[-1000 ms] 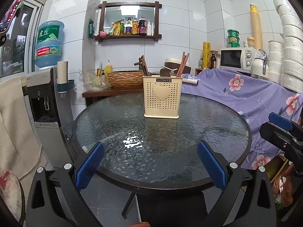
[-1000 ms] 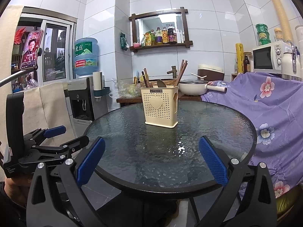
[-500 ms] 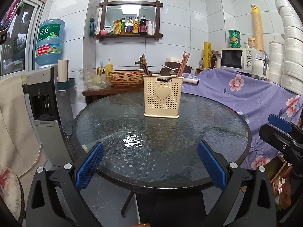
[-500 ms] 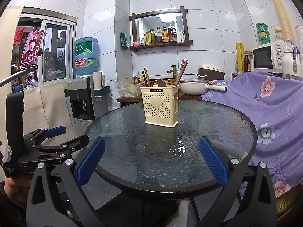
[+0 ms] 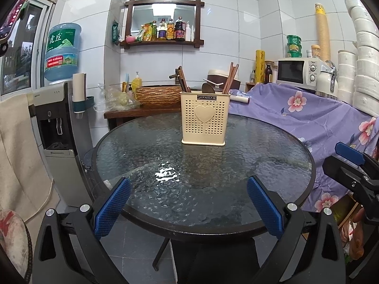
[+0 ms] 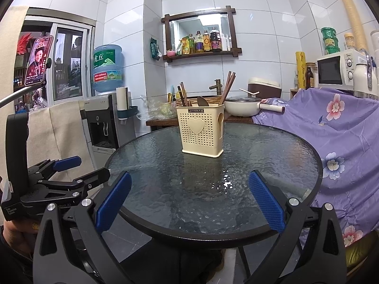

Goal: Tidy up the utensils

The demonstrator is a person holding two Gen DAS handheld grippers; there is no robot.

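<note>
A cream perforated utensil holder [image 5: 204, 118] with a heart on its front stands on the far half of the round glass table [image 5: 142, 156]; it also shows in the right wrist view [image 6: 200, 129]. Brown chopsticks [image 5: 231, 77] and a dark spoon [image 5: 208, 88] stick up out of it. My left gripper [image 5: 188, 207] is open and empty, held at the table's near edge. My right gripper [image 6: 189, 203] is open and empty, also at the near edge. Each gripper shows in the other's view, the right one [image 5: 350, 165] and the left one [image 6: 68, 172].
A water dispenser [image 5: 59, 127] stands left of the table. A purple floral cloth [image 5: 308, 116] covers furniture on the right, with a microwave [image 5: 297, 73] behind it. A wooden side table with a woven basket [image 5: 158, 94] and a white pot [image 6: 241, 108] stands behind the glass table.
Both views have barely shifted; the grippers stay open and the holder has not moved.
</note>
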